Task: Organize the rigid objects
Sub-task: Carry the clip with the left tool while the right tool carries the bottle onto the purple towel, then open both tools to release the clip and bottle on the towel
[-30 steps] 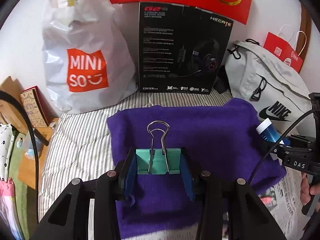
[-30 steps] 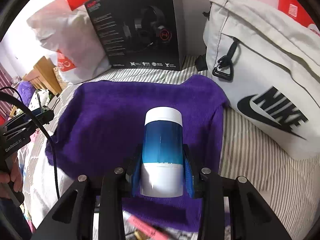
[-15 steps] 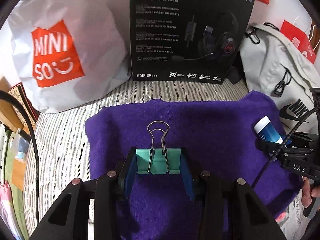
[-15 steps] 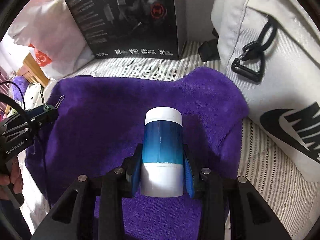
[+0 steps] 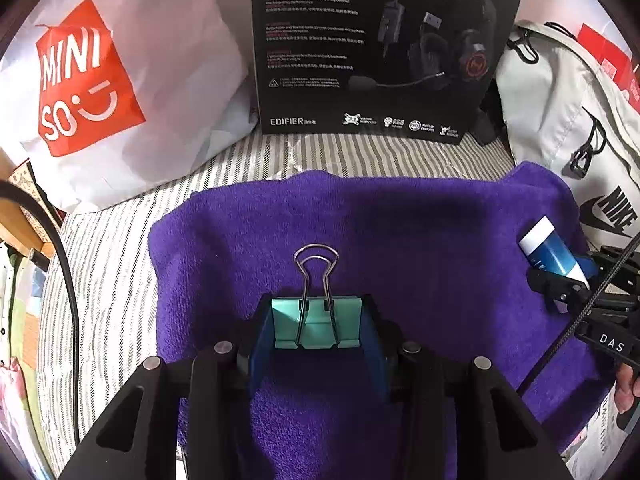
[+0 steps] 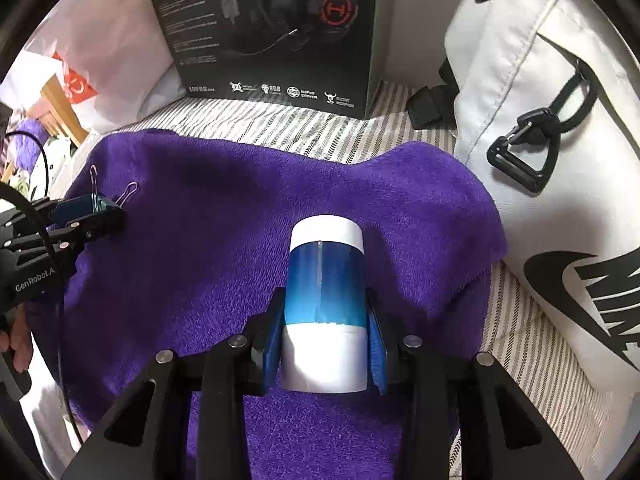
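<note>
My left gripper [image 5: 316,320] is shut on a teal binder clip [image 5: 314,326] with silver wire handles, held low over the purple towel [image 5: 420,248]. My right gripper [image 6: 324,320] is shut on a blue and white cylindrical bottle [image 6: 325,280], white cap forward, low over the towel [image 6: 200,248]. In the left wrist view the bottle [image 5: 550,250] and right gripper [image 5: 568,276] show at the right edge. In the right wrist view the left gripper [image 6: 104,210] with the clip [image 6: 98,202] shows at the left.
A black headset box [image 5: 380,48] stands behind the towel against the wall. A white Miniso bag [image 5: 112,92] is at the back left, a white Nike bag [image 6: 560,160] at the right. Striped bedding [image 5: 104,280] surrounds the towel. Newspaper [image 5: 596,436] lies front right.
Both grippers have moved forward and lower over the towel, toward the headset box, still holding the clip and the bottle. The box and bags look closer now.
</note>
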`<state>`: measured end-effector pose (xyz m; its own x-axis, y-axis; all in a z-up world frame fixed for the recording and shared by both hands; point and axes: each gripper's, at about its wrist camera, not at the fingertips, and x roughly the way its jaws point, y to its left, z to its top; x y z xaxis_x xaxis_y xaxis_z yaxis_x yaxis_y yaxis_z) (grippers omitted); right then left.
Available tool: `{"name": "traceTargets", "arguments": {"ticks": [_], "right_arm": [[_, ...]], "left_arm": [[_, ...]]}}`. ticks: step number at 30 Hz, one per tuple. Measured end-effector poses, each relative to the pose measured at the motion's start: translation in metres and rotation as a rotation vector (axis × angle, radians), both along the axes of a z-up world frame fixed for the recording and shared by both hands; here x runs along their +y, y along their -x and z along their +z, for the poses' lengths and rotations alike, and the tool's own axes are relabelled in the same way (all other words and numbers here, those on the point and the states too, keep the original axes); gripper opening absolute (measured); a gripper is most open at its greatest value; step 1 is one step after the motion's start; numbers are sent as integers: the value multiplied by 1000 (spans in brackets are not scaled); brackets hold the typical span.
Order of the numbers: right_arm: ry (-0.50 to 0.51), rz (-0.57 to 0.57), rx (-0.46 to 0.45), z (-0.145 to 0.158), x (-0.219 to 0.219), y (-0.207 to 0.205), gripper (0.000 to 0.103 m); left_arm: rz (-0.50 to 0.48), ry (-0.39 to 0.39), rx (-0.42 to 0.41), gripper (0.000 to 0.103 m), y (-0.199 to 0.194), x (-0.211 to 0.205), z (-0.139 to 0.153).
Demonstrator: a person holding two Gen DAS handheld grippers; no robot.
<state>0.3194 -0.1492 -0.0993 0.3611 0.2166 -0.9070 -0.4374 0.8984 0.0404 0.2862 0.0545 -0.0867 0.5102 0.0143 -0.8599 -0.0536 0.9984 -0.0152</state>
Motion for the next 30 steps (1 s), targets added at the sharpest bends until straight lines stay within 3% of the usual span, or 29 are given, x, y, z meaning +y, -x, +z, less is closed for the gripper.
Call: {"name": "traceTargets", "arguments": {"ticks": [5, 8, 12, 15, 21, 30], "right_arm": [[-7, 13, 2, 1, -2, 1, 38], [-14, 22, 13, 2, -5, 5, 44], [2, 13, 26, 3, -9, 11, 54], [4, -7, 31, 5, -15, 16, 54], [7, -30, 15, 20, -25, 36, 55], [-40, -86, -24, 54, -44, 81, 59]], "left_arm": [[-2, -11, -1, 39, 2, -3, -3], [0, -10, -2, 39, 3, -3, -3], [-5, -2, 3, 47, 9, -3, -4], [-4, 8, 7, 57, 17, -3, -4], [9, 23, 16, 62, 30, -7, -4], [16, 48, -47, 62, 70, -13, 31]]}}
